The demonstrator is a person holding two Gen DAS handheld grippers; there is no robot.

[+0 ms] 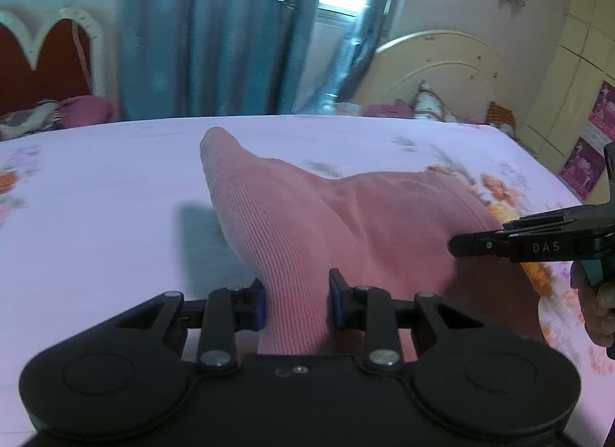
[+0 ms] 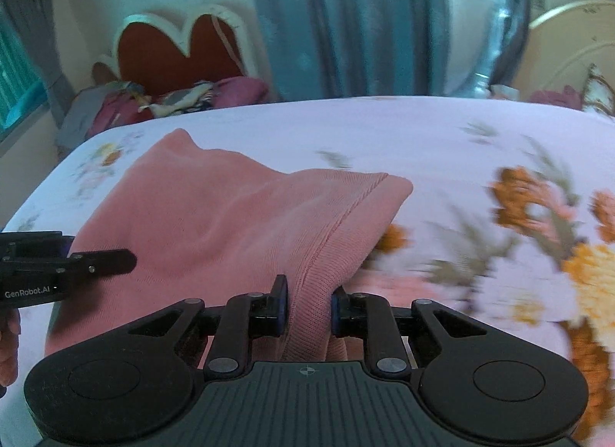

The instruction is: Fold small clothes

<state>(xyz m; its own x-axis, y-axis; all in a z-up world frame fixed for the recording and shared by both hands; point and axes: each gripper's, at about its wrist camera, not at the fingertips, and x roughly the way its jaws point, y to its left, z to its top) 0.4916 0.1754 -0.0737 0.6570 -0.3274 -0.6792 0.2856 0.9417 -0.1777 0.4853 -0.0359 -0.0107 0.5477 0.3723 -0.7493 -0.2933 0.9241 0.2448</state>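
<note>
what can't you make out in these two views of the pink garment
- Left wrist view: the pink garment near edge, hidden behind the left gripper.
- Right wrist view: its held end, hidden behind the right gripper.
- Both views: the floral sheet print, smeared by motion blur.
- What kind of garment it is: bunched, unclear.

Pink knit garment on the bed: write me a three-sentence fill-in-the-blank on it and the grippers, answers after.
1. The left gripper is shut on the ____ knit garment.
2. The garment lies on a bedsheet printed with ____.
3. The right gripper pinches the garment's ribbed ____.

Answers: pink; flowers; edge
</note>
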